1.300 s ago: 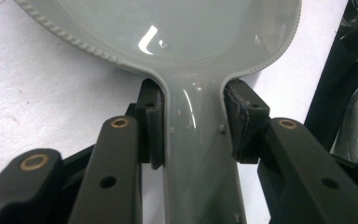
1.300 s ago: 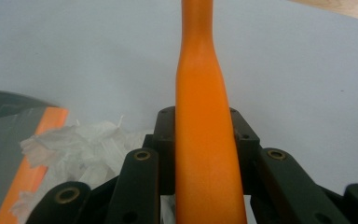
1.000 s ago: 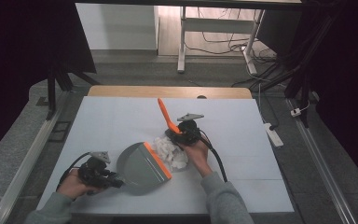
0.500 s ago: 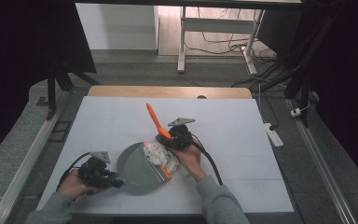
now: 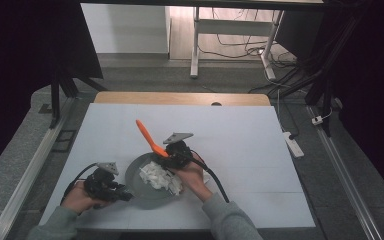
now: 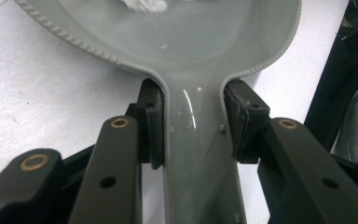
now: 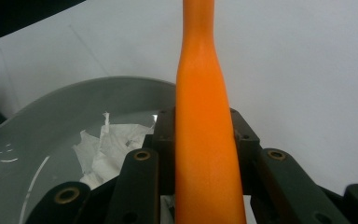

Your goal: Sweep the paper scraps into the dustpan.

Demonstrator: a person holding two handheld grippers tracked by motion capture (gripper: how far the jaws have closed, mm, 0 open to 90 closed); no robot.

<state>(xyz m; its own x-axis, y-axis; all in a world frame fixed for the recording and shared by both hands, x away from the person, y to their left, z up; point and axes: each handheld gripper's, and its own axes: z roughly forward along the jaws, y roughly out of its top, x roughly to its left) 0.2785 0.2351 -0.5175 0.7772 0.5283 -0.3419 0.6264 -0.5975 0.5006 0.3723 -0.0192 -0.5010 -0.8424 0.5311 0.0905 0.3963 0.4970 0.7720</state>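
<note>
Pads of the left tool [image 6: 193, 126] pinched the grey dustpan [image 5: 142, 182] by its stiff, slick handle; the right tool [image 7: 200, 140] clamped the light orange brush handle [image 7: 203, 116] over feather-light paper scraps [image 5: 160, 176] on the bench [image 5: 240, 130].

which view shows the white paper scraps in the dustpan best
The high view: the whole pile of paper scraps lies in the grey dustpan. The right gripper view catches part of the pile beside the orange handle; the left gripper view gives a blurred bit at its top edge.
</note>
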